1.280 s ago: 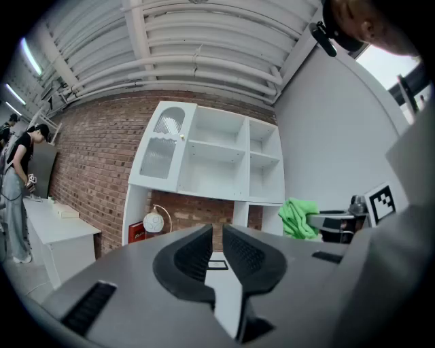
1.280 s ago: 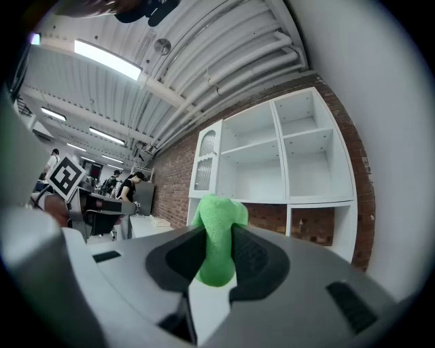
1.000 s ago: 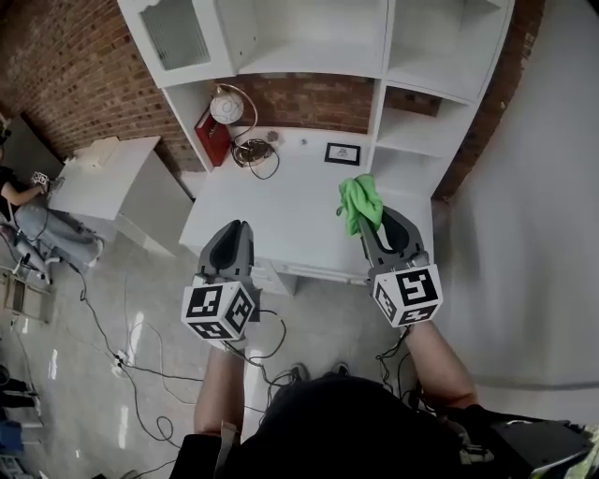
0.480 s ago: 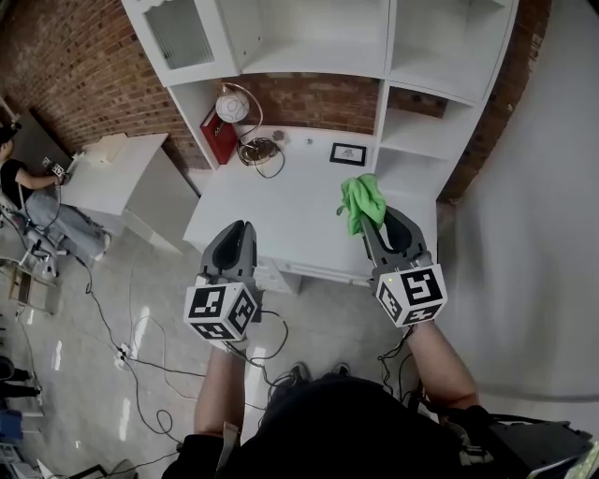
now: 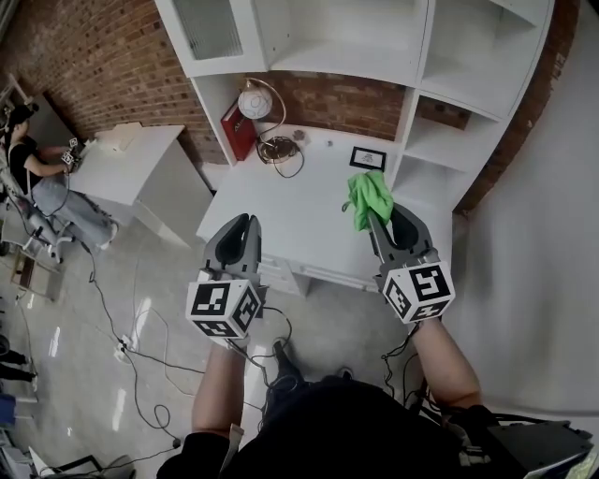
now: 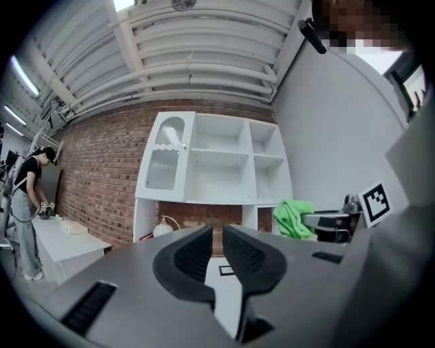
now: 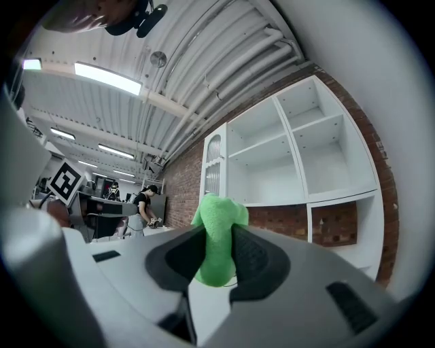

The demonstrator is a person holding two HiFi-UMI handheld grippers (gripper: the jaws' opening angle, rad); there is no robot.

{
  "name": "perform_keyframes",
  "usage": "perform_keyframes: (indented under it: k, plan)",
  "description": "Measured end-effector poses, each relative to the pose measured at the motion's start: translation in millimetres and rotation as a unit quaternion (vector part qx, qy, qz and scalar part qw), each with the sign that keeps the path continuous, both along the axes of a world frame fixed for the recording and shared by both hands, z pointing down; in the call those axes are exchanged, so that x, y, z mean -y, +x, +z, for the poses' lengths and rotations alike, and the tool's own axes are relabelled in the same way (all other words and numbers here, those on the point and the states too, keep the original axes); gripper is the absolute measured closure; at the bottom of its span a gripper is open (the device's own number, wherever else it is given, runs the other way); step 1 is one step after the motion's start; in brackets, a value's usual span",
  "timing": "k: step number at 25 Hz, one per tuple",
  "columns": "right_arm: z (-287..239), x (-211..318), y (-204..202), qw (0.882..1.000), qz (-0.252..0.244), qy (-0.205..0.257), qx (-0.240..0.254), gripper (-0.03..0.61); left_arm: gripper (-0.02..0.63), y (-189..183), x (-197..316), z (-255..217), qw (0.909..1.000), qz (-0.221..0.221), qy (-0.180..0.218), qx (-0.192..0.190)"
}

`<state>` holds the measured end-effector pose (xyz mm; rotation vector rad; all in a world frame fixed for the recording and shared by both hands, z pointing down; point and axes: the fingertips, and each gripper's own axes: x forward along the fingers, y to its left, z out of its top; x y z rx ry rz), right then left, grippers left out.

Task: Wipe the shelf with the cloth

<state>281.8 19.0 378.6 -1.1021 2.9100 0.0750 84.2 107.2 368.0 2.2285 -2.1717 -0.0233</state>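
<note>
In front of the shelves: you hold both grippers side by side in the air, pointing toward the white shelf unit (image 5: 328, 56) that stands against the brick wall (image 5: 84, 65).
Right gripper (image 5: 376, 218): your jaws are clenched on the cloth (image 5: 368, 195); your right gripper view shows the green fabric pinched between the two pads.
Cloth: it is bright green and bunched, bulging up and out past the jaw tips. From your head view it lies over the right end of the desk top (image 5: 281, 201), near the frame. The left gripper view shows it held in the air, short of the shelf unit and touching no shelf.
Left gripper (image 5: 246, 222): your jaws are drawn together with only a thin slit between the pads, and nothing sits in that slit. It hangs over the front edge of the desk top, toward the left corner, well apart from the cloth.
Back edge of the desk top: a small dark picture frame (image 5: 368, 158) stands toward the right end. Toward the left end are a coil of cable (image 5: 281, 150), a pale round object (image 5: 254, 101) and a red box (image 5: 236, 131) in the corner.
Shelves: the open compartments above the desk top look bare and white, and the upper left one has a glazed door (image 5: 208, 26).
To your left: a person (image 5: 37, 173) stands at a low white side table (image 5: 126, 164), well away from you.
Floor: loose cables (image 5: 122, 346) trail across the pale floor beneath your left gripper.
</note>
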Motion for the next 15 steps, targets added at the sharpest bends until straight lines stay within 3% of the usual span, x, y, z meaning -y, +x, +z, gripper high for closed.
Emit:
perform_keyframes:
  k: [15]
  plan:
    - [-13.7, 46.4, -133.2, 0.995, 0.086, 0.022, -0.032, 0.48, 0.568, -144.7, 75.9, 1.3, 0.9961, 0.082, 0.019, -0.027]
